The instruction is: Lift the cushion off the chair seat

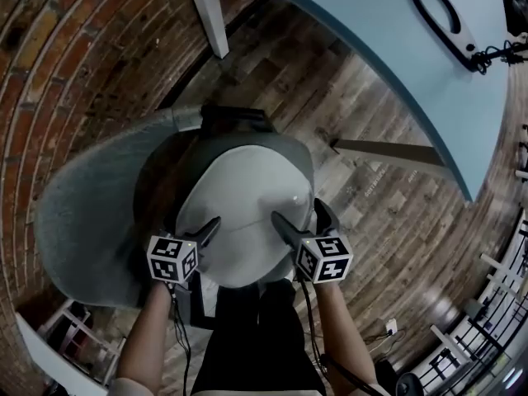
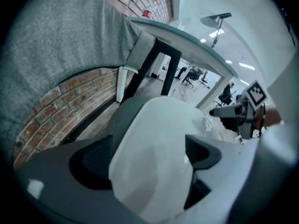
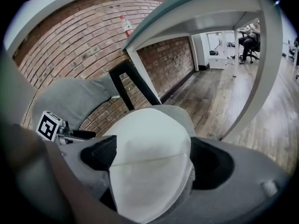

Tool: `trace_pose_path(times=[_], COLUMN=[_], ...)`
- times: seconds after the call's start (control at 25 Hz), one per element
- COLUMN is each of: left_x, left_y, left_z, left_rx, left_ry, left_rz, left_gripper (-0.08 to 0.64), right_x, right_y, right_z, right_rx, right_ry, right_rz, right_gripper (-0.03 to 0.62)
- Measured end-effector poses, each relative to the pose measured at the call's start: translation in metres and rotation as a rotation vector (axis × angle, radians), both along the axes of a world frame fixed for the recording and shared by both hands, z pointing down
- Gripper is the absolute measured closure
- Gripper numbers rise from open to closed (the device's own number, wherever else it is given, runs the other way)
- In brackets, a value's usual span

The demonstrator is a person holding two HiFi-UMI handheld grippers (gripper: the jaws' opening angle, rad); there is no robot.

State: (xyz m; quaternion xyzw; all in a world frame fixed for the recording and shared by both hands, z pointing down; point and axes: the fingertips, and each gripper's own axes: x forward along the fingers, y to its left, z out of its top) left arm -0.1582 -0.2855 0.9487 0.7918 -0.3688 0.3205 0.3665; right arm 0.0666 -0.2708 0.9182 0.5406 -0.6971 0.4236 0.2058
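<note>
Rounded white fabric cushion (image 1: 247,205) is seen lying on grey upholstered chair seat (image 1: 293,151). At the seat's near edge, left gripper (image 2: 149,160) and right gripper (image 3: 152,160) are held wide open, cushion edge between the jaws, unclamped. Black-and-white square markers (image 1: 172,258) are carried on both cubes.

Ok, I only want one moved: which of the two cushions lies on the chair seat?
The white cushion: it rests on the chair seat. The large grey cushion lies off to the side, by the brick wall.
</note>
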Motion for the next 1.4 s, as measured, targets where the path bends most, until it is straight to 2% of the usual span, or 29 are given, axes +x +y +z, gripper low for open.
trace_pose_path(times=[0.24,0.4,0.48,0.64,0.92,1.04,1.08,1.24,1.4], left_x=[-0.007,-0.01,-0.011,-0.012,-0.011,-0.014,-0.016,-0.018,-0.018], left_y=[0.004,0.01,0.012,0.011,0.018,0.019,0.02,0.02,0.019], left_z=[0.023,0.034,0.037,0.041,0.039,0.033,0.031,0.021,0.007], left_rx=[-0.046,-0.09,-0.098,-0.108,-0.14,-0.142,-0.139,-0.114,-0.073], left_ry=[-0.019,-0.021,-0.019,-0.02,-0.023,-0.02,-0.023,-0.038,-0.04], left_rz=[-0.016,-0.029,-0.02,-0.009,0.038,0.029,0.022,0.004,-0.039], left_gripper=[0.101,0.101,0.101,0.101,0.111,0.168,0.192,0.283,0.364], right_x=[0.012,0.012,0.007,0.002,-0.016,-0.018,-0.017,-0.007,0.003], right_y=[0.0,0.004,0.004,0.0,0.002,0.001,0.002,0.005,0.007], right_z=[0.023,0.036,0.039,0.039,0.027,0.019,0.017,0.005,-0.007], right_rx=[-0.037,-0.071,-0.077,-0.074,-0.074,-0.058,-0.057,-0.047,-0.03], right_ry=[0.015,0.023,0.002,-0.076,-0.11,-0.124,-0.124,-0.114,-0.074], right_rz=[0.051,0.014,0.0,0.044,-0.064,-0.062,-0.06,-0.051,-0.04], right_gripper=[0.103,0.104,0.104,0.104,0.106,0.109,0.119,0.252,0.326])
